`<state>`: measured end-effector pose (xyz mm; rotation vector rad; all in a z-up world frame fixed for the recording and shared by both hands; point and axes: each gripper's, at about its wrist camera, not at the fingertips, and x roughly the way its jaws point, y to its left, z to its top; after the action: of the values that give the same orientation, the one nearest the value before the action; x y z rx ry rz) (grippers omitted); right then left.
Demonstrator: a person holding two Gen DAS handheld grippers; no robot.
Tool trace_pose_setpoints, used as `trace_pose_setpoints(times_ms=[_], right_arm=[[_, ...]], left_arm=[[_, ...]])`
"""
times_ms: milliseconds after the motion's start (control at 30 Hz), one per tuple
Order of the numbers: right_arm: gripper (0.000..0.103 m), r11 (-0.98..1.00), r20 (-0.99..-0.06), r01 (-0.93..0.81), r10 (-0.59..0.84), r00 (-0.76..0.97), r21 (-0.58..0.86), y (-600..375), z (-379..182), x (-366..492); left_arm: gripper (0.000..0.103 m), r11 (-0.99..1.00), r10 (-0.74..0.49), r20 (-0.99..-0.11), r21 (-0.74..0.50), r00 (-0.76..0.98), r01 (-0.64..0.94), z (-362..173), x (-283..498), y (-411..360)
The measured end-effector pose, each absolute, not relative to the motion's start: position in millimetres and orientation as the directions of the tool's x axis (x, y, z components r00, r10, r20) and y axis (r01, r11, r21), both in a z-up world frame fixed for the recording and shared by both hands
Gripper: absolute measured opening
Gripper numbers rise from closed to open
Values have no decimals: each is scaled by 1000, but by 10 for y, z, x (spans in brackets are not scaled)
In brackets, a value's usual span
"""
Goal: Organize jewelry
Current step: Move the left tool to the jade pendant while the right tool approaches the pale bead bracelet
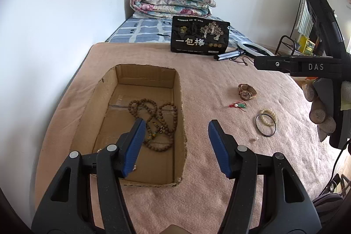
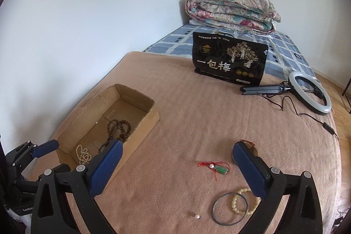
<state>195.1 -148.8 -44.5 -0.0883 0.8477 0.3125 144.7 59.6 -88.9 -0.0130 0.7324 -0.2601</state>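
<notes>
Both of my grippers hang over the bed with nothing in them: the left gripper (image 1: 176,146) has its jaws spread wide above the near end of the cardboard box (image 1: 178,106), and the right gripper (image 2: 176,170) stands just as wide over the pink blanket (image 2: 186,115), straddling the loose pieces. Judging by what lies where, I reckon the job is partly done. Inside the box I see the brown bead strand (image 1: 156,117) coiled on the floor and, from the right wrist view, a pale pearl strand (image 2: 83,154) at the near end. Left out on the blanket are the watch (image 1: 246,91), the red-corded green pendant (image 2: 220,168), the thin dark bangle (image 2: 230,208) lying against the cream bead bracelet (image 2: 240,201), and a tiny pearl stud (image 2: 197,216) just beside them. So five pieces still need to go across, by my count. The stud looks the fiddliest to pinch off the soft nap; the pendant sits nearest my right jaws.
</notes>
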Motion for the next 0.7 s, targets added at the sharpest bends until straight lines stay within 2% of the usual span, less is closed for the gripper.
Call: trace_pose_setpoints(times_ms=[300,500,700], right_arm=[[102,974,-742,-224,167,649,23,-2200,-392,1807],[102,980,-748,-193,93,657,-47,-2562,-486,1680],[102,983,-771,-175,75,633,-48,-2856,-635,1602]], left_arm=[[61,944,-301,-670,-109,679,312,-961,1528,93],[61,929,-335,-684,-124,648,350,-1050,1602,-194],[61,918,-354,-702,-132,618,375,-1156,1686,-434]])
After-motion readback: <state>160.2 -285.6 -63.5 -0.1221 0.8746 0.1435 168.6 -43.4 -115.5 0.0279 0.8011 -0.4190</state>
